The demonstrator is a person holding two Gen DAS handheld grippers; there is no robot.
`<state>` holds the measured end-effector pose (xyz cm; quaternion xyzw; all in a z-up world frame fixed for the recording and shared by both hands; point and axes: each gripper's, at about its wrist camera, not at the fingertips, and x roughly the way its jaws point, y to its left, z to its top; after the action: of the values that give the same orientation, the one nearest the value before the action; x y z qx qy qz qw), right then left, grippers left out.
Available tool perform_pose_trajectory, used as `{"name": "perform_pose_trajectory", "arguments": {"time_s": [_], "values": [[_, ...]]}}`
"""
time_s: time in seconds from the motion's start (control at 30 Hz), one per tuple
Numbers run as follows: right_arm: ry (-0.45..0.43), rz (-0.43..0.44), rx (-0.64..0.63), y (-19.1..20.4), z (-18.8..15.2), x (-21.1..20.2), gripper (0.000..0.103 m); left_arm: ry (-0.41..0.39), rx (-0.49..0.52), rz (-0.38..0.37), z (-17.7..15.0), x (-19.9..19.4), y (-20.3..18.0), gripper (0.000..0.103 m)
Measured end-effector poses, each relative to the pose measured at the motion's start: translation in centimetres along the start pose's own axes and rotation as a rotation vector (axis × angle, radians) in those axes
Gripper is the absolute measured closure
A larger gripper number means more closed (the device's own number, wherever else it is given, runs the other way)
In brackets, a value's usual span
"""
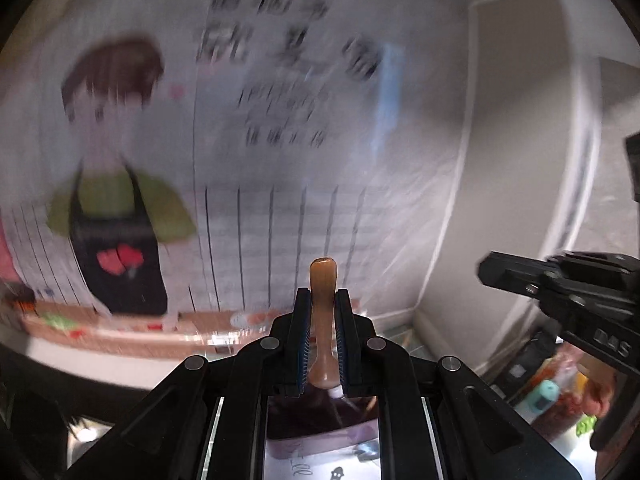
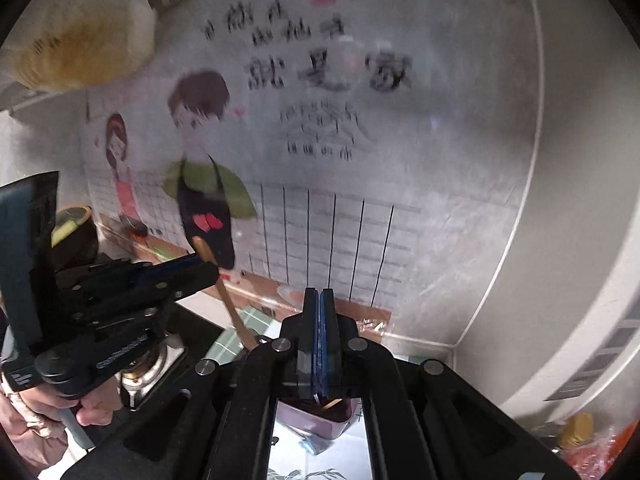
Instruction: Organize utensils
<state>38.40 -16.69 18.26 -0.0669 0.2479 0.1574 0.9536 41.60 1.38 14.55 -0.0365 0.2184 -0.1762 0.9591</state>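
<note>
My left gripper [image 1: 323,300] is shut on a slim wooden utensil handle [image 1: 322,280], which stands upright between the blue pads with its rounded end above them. The right wrist view shows that same left gripper [image 2: 200,268] from the side, with the wooden handle [image 2: 230,308] slanting down out of it and a hand [image 2: 96,404] holding the tool. My right gripper [image 2: 321,300] is shut, pads pressed together; a thin sliver shows at their base, too small to identify. The right gripper [image 1: 496,274] also appears at the right edge of the left wrist view. A purple container [image 2: 320,420] lies below both grippers.
A blurred wall poster [image 2: 320,140] with cartoon figures fills the background. A stove burner [image 2: 148,364] and a dark pot [image 2: 76,232] sit at the left. Snack packets [image 1: 560,396] lie at the lower right. A pale wall corner [image 2: 532,160] rises on the right.
</note>
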Motion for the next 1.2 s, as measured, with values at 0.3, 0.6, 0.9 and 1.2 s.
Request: {"name": "perform_pose_trajectory", "arguments": {"time_s": [0.3, 0.6, 0.9, 1.2], "values": [[0.187, 0.043, -0.021, -0.3, -7.1, 6.4, 0.102, 0.094, -0.074, 0.006, -4.8, 2.4, 3.3, 0.091], [0.429, 0.085, 0.155, -0.4, -17.9, 12.4, 0.031, 0.087, -0.077, 0.028, -8.4, -3.0, 3.3, 0.091], [0.501, -0.200, 0.162, 3.1, -22.3, 19.6, 0.032, 0.090, -0.123, 0.072, -11.0, -6.5, 4.9, 0.091], [0.535, -0.211, 0.017, 3.6, -23.5, 18.7, 0.019, 0.127, -0.134, 0.077, -12.8, -7.0, 5.4, 0.091]]}}
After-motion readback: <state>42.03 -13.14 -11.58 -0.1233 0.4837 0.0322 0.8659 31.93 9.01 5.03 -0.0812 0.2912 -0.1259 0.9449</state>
